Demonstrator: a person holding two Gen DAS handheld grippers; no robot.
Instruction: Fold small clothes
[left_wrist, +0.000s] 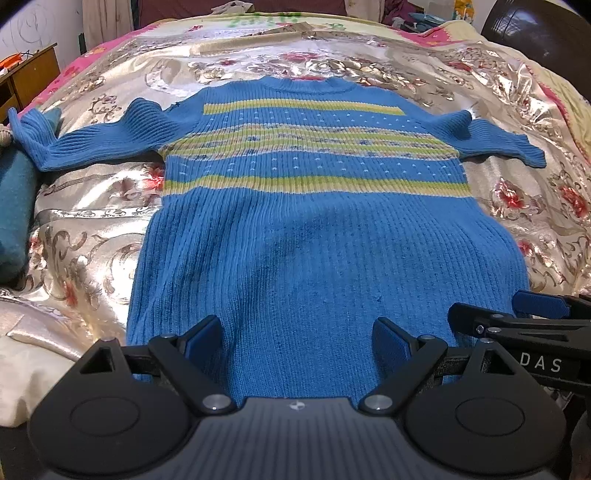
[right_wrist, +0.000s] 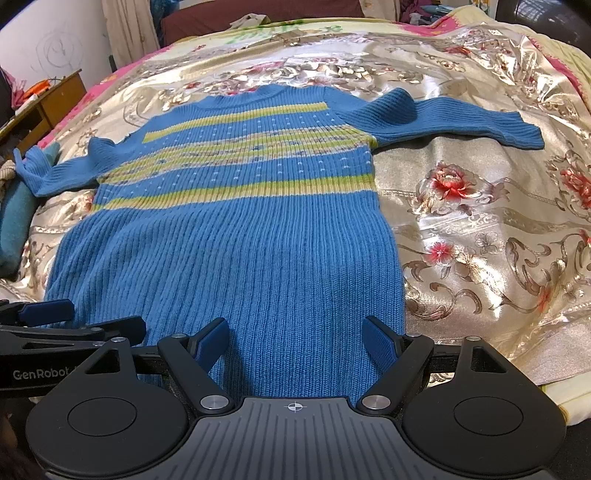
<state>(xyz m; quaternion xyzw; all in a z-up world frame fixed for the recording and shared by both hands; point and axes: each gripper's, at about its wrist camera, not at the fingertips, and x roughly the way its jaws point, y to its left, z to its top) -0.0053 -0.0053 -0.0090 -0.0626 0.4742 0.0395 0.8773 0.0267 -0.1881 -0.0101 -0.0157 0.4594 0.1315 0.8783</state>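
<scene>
A small blue ribbed sweater (left_wrist: 306, 229) with yellow-green stripes lies flat on the bed, neck away from me and both sleeves spread out. In the right wrist view the same sweater (right_wrist: 229, 236) fills the left and middle. My left gripper (left_wrist: 298, 341) is open, its blue-padded fingers apart just above the sweater's near hem. My right gripper (right_wrist: 295, 341) is open too, over the hem's right part. Each gripper shows in the other's view: the right gripper (left_wrist: 517, 314) at the lower right, the left gripper (right_wrist: 74, 317) at the lower left.
A shiny floral bedspread (right_wrist: 480, 221) covers the bed. A teal cloth (left_wrist: 14, 206) lies at the left under the sleeve end. A wooden cabinet (left_wrist: 33, 77) stands at the far left. Piled clothes sit beyond the bed's far end.
</scene>
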